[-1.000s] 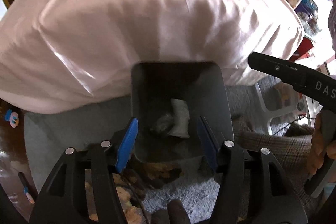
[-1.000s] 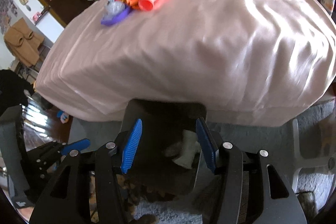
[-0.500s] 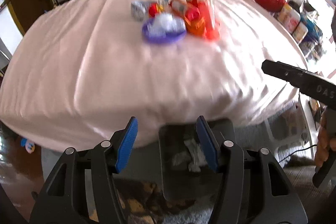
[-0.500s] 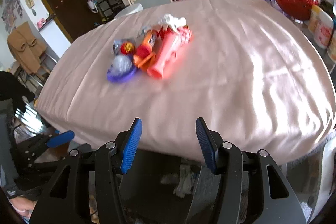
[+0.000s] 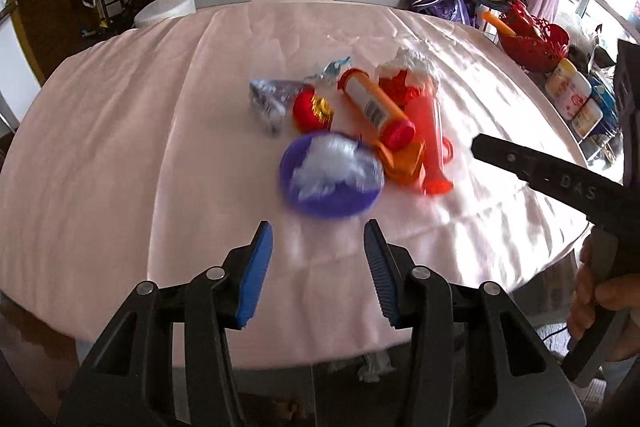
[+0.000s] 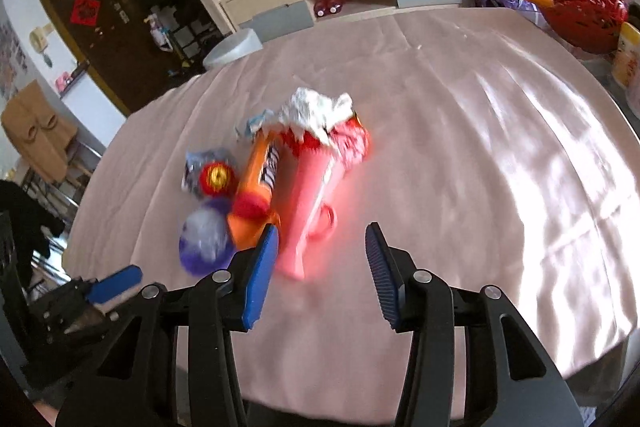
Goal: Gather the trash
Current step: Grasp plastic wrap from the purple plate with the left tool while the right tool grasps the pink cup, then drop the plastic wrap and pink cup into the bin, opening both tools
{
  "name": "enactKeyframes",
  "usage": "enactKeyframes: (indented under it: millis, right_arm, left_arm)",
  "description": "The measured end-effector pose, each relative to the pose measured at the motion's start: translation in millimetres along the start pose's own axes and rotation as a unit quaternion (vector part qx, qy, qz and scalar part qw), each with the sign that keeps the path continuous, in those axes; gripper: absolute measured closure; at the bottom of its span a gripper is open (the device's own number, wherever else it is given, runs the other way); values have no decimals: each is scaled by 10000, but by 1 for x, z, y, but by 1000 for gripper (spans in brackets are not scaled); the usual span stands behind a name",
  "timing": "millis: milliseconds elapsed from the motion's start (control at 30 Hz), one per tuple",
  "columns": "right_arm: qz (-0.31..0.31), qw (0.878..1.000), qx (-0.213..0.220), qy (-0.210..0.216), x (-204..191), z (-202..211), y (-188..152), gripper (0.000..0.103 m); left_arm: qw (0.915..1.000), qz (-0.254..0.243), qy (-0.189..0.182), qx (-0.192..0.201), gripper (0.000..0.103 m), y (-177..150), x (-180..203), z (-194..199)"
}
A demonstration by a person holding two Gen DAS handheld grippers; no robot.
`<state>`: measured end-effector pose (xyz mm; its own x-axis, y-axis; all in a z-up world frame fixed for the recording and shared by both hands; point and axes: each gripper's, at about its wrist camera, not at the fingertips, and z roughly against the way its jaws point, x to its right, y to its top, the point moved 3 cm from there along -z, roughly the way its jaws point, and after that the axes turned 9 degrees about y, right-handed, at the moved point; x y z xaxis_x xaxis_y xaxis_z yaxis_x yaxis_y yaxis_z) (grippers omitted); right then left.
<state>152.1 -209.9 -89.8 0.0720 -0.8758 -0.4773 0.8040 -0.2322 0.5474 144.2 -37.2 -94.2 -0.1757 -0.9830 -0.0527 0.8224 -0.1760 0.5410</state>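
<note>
Left claw: my left gripper [image 5: 318, 269] hangs over the near edge of the pink satin-covered table [image 5: 120, 155], blue pads apart with nothing between them, and the jaws are closing.
Right claw: my right gripper [image 6: 322, 273] is likewise empty over the cloth, its jaws narrowing too; the tall pink plastic cup [image 6: 310, 203] lies just beyond its left pad, not touched.
Trash heap: the litter sits bunched near the table's middle, at twelve o'clock from my left claw and eleven from my right.
Purple piece: a round purple plastic lid [image 5: 330, 187] carrying a crumpled clear wrapper [image 5: 334, 167] is the nearest item to my left claw.
Orange piece: an orange cylindrical tube with a red cap [image 5: 376, 107] has its long axis running from eleven to five o'clock in the left view, cap toward me.
Pink cup axis: it lies on its side, its long axis running twelve to six, narrow end toward me, and white crumpled paper [image 6: 316, 115] at its far mouth.
Why so held: I judge both claws are angled down at the heap to line up the next pickups.
Bin: only white paper scraps [image 5: 374, 363] show below the table edge at six o'clock.
</note>
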Motion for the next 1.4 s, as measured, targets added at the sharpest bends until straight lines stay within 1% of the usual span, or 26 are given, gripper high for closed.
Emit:
enactKeyframes:
  millis: [133, 267, 433, 500, 533, 567, 600, 633, 767, 933, 1133, 1267, 1400]
  right_arm:
    - [-33, 10000, -60, -48, -1, -19, 14, 56]
    - [-221, 9997, -132, -12, 5, -35, 21, 56]
    - [-458, 9982, -349, 183, 10, -57, 26, 56]
    - [-478, 9978, -436, 165, 11, -64, 24, 56]
    - [-423, 9981, -419, 140, 11, -66, 24, 57]
    - [-342, 9985, -421, 79, 9, -67, 24, 61]
    - [-296, 9987, -416, 34, 9, -67, 24, 64]
    - [-260, 9987, -426, 40, 9, -66, 23, 66]
    - [-215, 9991, -365, -56, 12, -56, 19, 67]
    - [-148, 9995, -268, -33, 15, -32, 17, 67]
    - [-20, 9999, -148, 8, 10, 8, 11, 67]
    - [139, 9999, -85, 5, 5, 36, 2, 67]
    - [340, 9994, -67, -21, -4, 63, -15, 67]
  left_arm:
    - [9999, -96, -27, 34, 59, 16, 8, -11]
    - [9998, -209, -37, 57, 58, 30, 19, -24]
    - [9998, -193, -88, -5, 58, 38, 24, -43]
    - [9997, -204, -148, -47, 58, 40, 25, -50]
    - [9996, -193, -197, -72, 58, 41, 26, -53]
    - [9996, -180, -219, -87, 59, 40, 26, -54]
    - [9995, -171, -250, -102, 61, 41, 25, -57]
    - [9994, -180, -266, -114, 67, 42, 26, -58]
    - [9993, -246, -272, -91, 76, 43, 26, -56]
    - [9993, -277, -235, 67, 78, 46, 27, -35]
    - [9988, -317, -203, 310, 78, 45, 33, 8]
    - [9982, -353, -214, 427, 78, 30, 37, 38]
    - [9981, -334, -255, 440, 78, 1, 40, 62]
